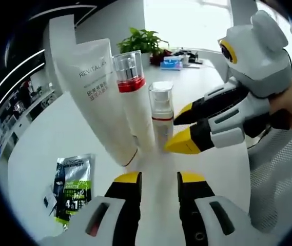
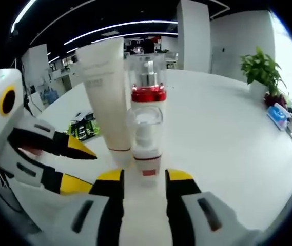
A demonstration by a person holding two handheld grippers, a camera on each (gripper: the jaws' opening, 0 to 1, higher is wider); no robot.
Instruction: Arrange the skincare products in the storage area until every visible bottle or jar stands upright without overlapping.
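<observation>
Between my right gripper's [image 2: 144, 183] yellow-tipped jaws stands the small pump bottle [image 2: 146, 141], upright on the white worktop [image 2: 228, 128]; the jaws flank its base, spread, and I cannot tell whether they touch it. Just behind it rises the taller red-collared pump bottle [image 2: 148, 82], and beside that the white tube [image 2: 107, 97] stands on its cap, leaning slightly. My left gripper [image 1: 159, 180] hangs open and empty before the same three, with the right gripper coming in from the side, its tips next to the small bottle.

I judge the upright trio nearly settled; what remains is the green sachet [image 1: 74, 187] lying flat, well apart. Next I'd back the right gripper off without nudging the small bottle, then turn to the sachet.

The bottles' bases hide behind each other, so whether they touch is unclear. The sachet's print is too small to read.
</observation>
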